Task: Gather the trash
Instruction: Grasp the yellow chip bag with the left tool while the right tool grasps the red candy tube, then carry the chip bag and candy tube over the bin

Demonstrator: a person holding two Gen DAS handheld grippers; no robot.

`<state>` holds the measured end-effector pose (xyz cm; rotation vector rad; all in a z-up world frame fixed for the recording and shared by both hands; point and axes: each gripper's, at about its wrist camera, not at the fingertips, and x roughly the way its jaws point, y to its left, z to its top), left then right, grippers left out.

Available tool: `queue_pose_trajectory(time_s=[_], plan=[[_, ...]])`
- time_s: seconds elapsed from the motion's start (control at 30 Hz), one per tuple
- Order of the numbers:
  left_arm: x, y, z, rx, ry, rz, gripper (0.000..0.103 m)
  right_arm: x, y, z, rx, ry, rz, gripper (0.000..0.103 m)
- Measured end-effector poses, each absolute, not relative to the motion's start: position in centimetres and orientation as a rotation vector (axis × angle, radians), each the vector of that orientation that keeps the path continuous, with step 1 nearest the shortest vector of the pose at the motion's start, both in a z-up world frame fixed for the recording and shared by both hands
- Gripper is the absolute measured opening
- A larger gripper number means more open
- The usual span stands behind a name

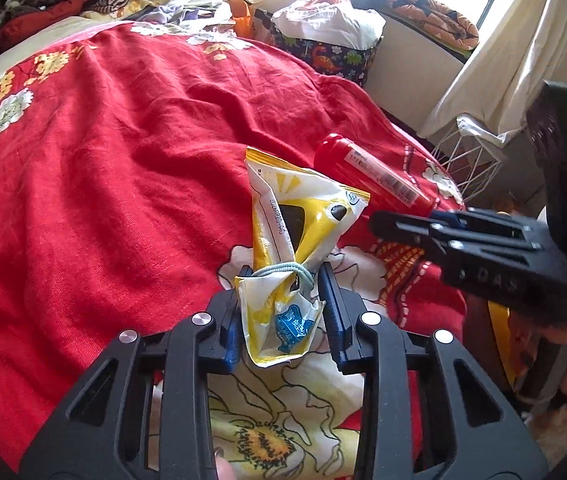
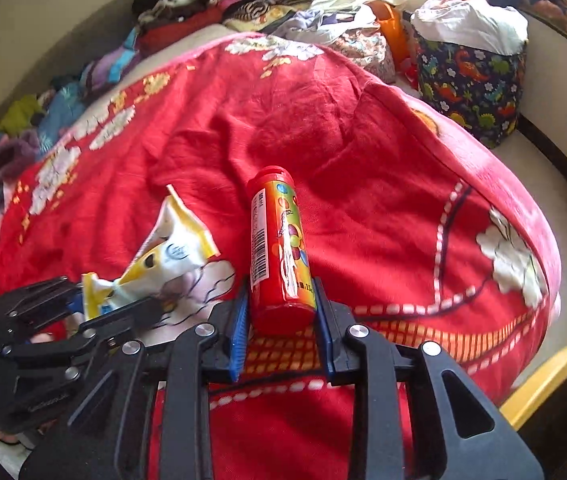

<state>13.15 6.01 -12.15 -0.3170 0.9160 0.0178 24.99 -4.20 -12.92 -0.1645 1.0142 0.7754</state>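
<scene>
My left gripper [image 1: 283, 280] is shut on a crumpled yellow and white snack wrapper [image 1: 299, 216] with a grey band around its middle, held over the red bedspread [image 1: 123, 152]. My right gripper [image 2: 281, 292] is shut on the lower end of a red candy tube [image 2: 279, 240] with a barcode label. In the left wrist view the tube [image 1: 371, 172] sticks out of the right gripper's [image 1: 435, 216] tip, just right of the wrapper. In the right wrist view the wrapper [image 2: 163, 256] and the left gripper [image 2: 79, 308] sit at the lower left.
A dinosaur-print fabric bin [image 2: 471, 80] stuffed with white cloth stands at the bed's far side. Piled clothes [image 2: 203, 4] lie along the head of the bed. A white wire basket [image 1: 471, 152] stands on the floor on the right. A yellow-rimmed container [image 2: 555, 384] is at lower right.
</scene>
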Motion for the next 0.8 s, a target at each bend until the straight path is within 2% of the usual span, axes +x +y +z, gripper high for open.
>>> queue_pose_trajectory(time_s=[0.23,0.8], plan=[[12.8,4.6,-9.9,-0.298,0.868,-0.021,0.026,22.2,-8.8,-11.0,-0.009,0.938,0.724,0.027],[13.0,-1.6,-5.8,-0.246,0.796,-0.149,0.026,19.2,-19.3,-7.0,0.152,0.808,0.569,0.027]])
